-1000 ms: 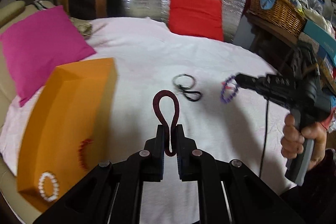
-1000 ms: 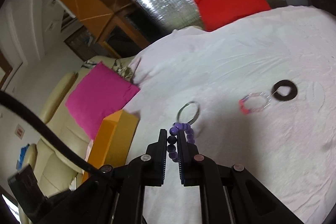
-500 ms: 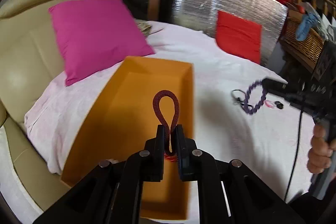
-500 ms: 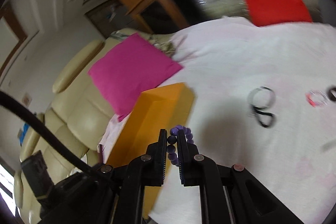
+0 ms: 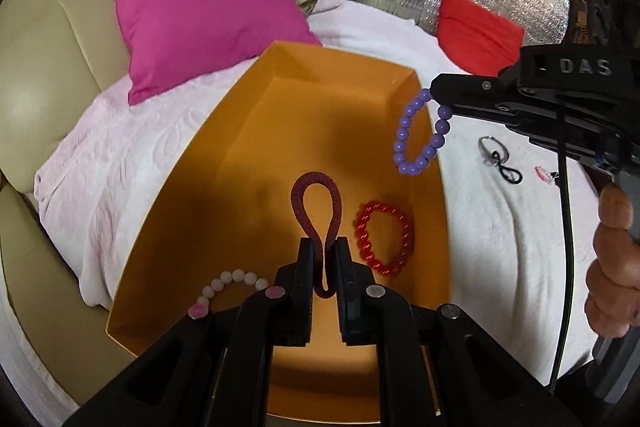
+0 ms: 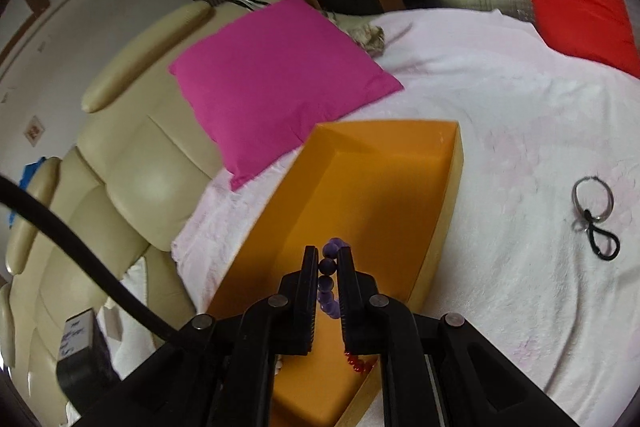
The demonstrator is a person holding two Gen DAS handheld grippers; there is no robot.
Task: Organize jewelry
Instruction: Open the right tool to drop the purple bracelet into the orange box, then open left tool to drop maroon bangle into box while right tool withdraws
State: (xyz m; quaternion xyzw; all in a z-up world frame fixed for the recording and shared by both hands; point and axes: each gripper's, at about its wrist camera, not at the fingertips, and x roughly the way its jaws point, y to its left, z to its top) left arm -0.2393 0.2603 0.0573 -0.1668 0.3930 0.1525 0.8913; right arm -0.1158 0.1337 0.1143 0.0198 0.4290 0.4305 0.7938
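Observation:
An orange box lies on the white cloth and holds a red bead bracelet and a white bead bracelet. My left gripper is shut on a dark red coil bracelet, held above the inside of the box. My right gripper is shut on a purple bead bracelet; in the left wrist view that bracelet hangs over the box's right rim. The box also shows in the right wrist view.
A silver ring with a black loop and a pink bracelet lie on the cloth right of the box. A magenta cushion lies behind the box, a red cushion at the back right. A cream sofa is on the left.
Both grippers have moved left from the loose jewelry to over the orange box, each still holding its bracelet. The box interior now fills the left wrist view.

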